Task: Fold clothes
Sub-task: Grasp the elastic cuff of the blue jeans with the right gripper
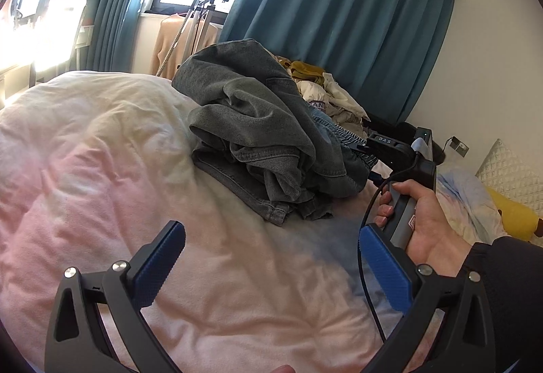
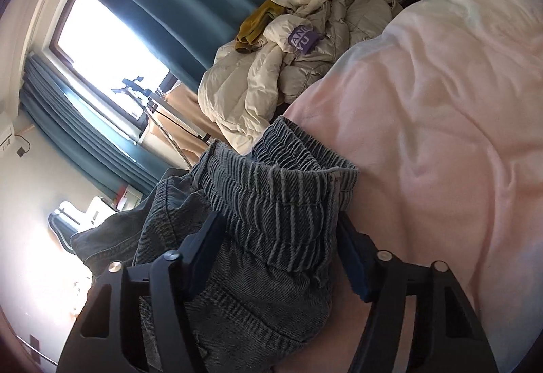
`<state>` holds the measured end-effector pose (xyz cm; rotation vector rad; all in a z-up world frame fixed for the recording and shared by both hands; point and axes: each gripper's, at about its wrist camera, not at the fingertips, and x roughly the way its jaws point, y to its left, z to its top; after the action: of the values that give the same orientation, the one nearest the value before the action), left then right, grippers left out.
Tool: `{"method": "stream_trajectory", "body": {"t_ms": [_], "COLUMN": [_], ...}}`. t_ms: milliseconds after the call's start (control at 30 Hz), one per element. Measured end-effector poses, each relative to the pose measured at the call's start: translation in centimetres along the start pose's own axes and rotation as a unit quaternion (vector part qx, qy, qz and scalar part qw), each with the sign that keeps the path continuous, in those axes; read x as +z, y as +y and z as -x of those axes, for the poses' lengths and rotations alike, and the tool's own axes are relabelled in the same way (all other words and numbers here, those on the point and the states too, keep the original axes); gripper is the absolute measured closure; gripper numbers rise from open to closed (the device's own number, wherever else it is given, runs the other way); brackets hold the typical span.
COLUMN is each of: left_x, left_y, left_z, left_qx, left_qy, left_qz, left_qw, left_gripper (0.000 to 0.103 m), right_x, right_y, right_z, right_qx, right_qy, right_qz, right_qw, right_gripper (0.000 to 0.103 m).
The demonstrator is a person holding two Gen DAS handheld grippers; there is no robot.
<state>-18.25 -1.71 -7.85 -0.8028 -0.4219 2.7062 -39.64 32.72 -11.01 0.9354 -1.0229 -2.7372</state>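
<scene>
A pair of grey-blue jeans [image 1: 258, 132] lies crumpled in a heap on the pink and white duvet [image 1: 101, 190]. My left gripper [image 1: 271, 257] is open and empty, hovering over the duvet in front of the heap. My right gripper [image 1: 364, 149] reaches into the heap's right side at the elastic waistband [image 1: 346, 139]. In the right wrist view the ribbed waistband [image 2: 281, 200] sits between the fingers of that gripper [image 2: 281, 237], with the jaws closed in on the bunched fabric. The jeans [image 2: 176, 230] hang to the left there.
A pile of cream jackets and a mustard garment [image 2: 298, 44] lies at the bed's far side by the teal curtains [image 1: 356, 6]. A clothes steamer stand [image 1: 207, 0] stands by the window. A quilted pillow [image 1: 509, 169] and a yellow plush [image 1: 512, 217] are at right.
</scene>
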Motion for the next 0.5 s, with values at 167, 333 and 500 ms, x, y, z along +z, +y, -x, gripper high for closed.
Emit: {"method": "stream_trajectory", "body": {"t_ms": [167, 333, 500], "left_x": [0.3, 1.1, 1.7], "left_y": [-0.3, -0.9, -1.1], "left_z": [0.9, 3.2, 5.7], "left_qx": [-0.010, -0.017, -0.037], "left_qy": [-0.013, -0.039, -0.062], "left_qz": [0.003, 0.002, 0.008], "left_qw": [0.9999, 0.9991, 0.9974], "left_gripper": [0.000, 0.000, 0.000], "right_x": [-0.7, -2.9, -6.5], "right_y": [3.3, 7.3, 10.6], "right_z": [2.7, 9.6, 18.1], "right_qx": [-0.010, -0.002, 0.015], "right_qy": [-0.002, -0.011, -0.022], "right_qz": [0.065, 0.129, 0.197], "right_qw": [0.998, 0.992, 0.980], "right_gripper": [0.075, 0.076, 0.076]}}
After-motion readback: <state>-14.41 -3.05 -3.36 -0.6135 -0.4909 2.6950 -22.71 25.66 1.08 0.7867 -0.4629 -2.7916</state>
